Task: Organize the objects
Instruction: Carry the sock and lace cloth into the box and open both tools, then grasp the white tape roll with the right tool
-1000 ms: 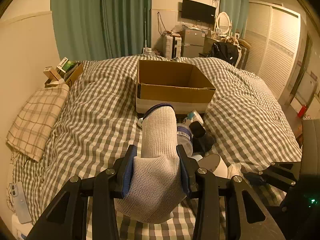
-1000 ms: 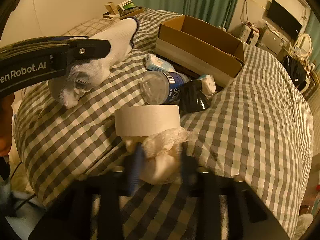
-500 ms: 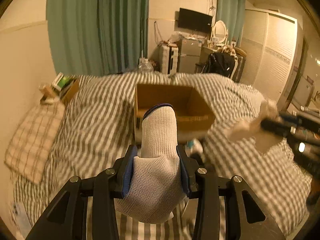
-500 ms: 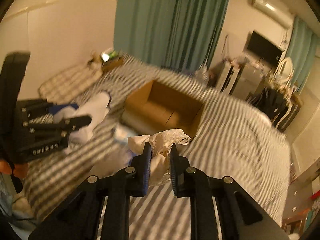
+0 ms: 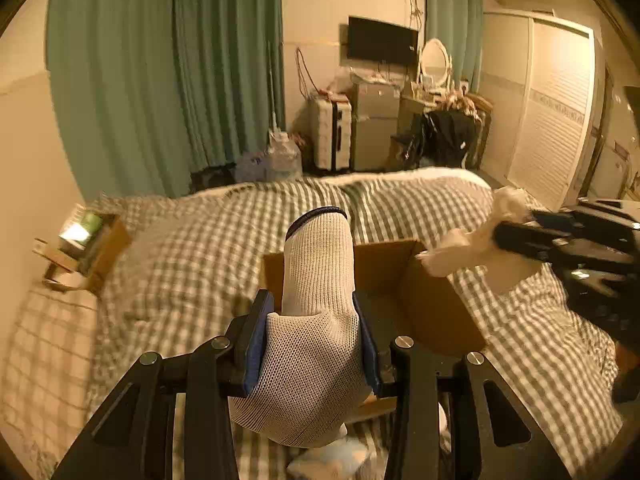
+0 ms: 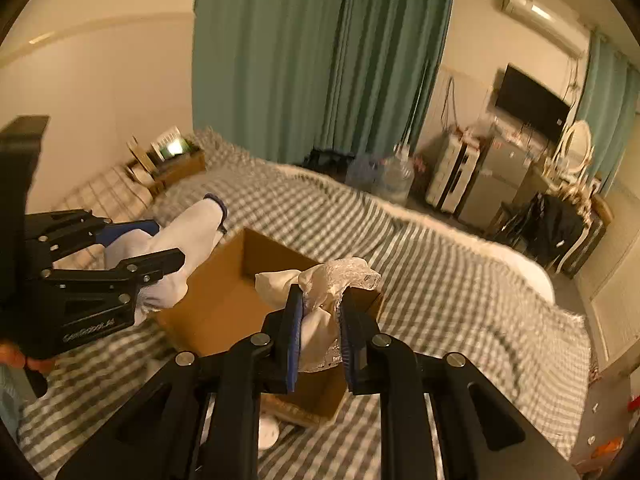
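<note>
1. Green curtains [image 5: 168, 72] and a bed covered with a green-and-white checked quilt [image 5: 192, 256] fill the background; an open brown cardboard box [image 5: 404, 284] rests on the quilt and is taken as the landmark.
2. A white knitted sock with a dark cuff [image 5: 316, 304] is clamped between the blue pads of the left gripper [image 5: 312, 332], above the near-left edge of the box, with the cuff pointing over the box opening.
3. A crumpled cream cloth with lace trim [image 6: 324, 296] is pinched by the narrowly closed right gripper [image 6: 320, 328], above the right side of the box.
4. A pale packet [image 5: 336, 456] is seen on the quilt just in front of the box, and a small tray of cartons [image 5: 84, 248] lies well to the left of it.
5. The step in hand is judged to be the dropping of both soft items into the box.
6. Each gripper is best brought fully over the opening and lowered before release, so that no hanging fabric is caught on the box rim.
7. The two grippers should be kept apart over the box, and the jaws opened wide so that the knit is not dragged out on the pads.
</note>
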### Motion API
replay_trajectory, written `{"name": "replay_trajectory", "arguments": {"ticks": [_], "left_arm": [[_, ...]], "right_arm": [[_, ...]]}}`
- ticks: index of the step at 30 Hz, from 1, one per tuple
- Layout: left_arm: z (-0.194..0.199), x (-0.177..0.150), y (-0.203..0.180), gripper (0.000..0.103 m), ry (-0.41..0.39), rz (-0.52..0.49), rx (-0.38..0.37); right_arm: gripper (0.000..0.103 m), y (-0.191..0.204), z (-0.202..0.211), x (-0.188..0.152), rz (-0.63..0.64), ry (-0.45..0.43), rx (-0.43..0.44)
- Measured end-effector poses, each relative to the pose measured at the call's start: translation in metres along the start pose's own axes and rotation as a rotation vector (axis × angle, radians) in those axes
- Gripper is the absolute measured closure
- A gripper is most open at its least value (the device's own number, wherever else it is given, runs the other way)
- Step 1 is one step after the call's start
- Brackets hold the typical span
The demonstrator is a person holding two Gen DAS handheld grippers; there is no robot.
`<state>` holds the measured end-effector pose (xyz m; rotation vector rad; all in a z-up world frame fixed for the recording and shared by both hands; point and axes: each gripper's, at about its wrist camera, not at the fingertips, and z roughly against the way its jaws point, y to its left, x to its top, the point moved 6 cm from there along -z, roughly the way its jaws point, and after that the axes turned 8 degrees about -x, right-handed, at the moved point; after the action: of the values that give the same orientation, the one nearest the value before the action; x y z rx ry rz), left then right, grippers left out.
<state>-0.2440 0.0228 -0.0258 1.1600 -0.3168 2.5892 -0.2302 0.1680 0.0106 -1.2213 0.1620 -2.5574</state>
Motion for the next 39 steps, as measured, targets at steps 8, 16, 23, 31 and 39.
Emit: {"name": "replay_trajectory", "arguments": {"ticks": [8,16,23,31,39], "left_arm": [[-0.057,-0.019,0.002,0.063,0.065,-0.022,0.003],[-0.042,-0.009,-0.010,0.039,0.034,-0.019,-0.042],[0.017,-0.005,-0.009,0.010,-0.012,0.007,0.035],[0.113,-0.039,-0.014,0.000,-0.077,0.011,0.060],[0.167,-0.107,-0.015,0.000,-0.078,0.082,0.134]], "right_arm": [[0.090,0.003,-0.084,-0.027,-0.027,0.091,0.065],[0.041,-0.009,-0.073,-0.034,-0.103,0.056,0.079],[0.023,-0.033,0.002,-0.022,-0.118,-0.001,-0.025],[0.007,-0.018,0.112,-0.040,-0.083,-0.069,-0.050],[0.000,0.026,0.173,-0.103,-0.066,-0.064,-0.034]]}}
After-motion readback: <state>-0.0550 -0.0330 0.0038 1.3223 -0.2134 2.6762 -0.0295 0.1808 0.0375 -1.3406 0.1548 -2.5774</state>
